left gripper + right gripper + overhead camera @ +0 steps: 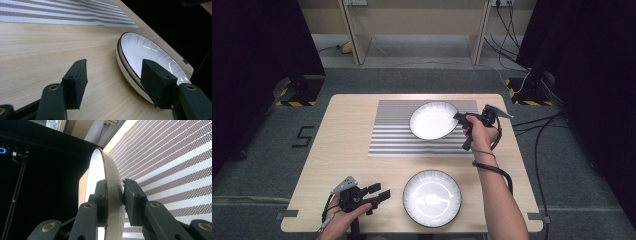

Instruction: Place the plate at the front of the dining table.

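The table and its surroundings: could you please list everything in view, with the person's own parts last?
Table: one, light wood, centre of the high view.
Striped mat: one, grey and white, far half of the table.
Plates: two, white with dark rims; held plate tilted over the mat, near plate flat at the near edge.
Cables: several, black, on the floor at right.
Hazard-striped bases: two, yellow and black, beyond the far corners.
Left claw: one, black, open, left of the near plate.
Right claw: one, black, shut on the held plate's rim.
Forearms: two, entering from the bottom.
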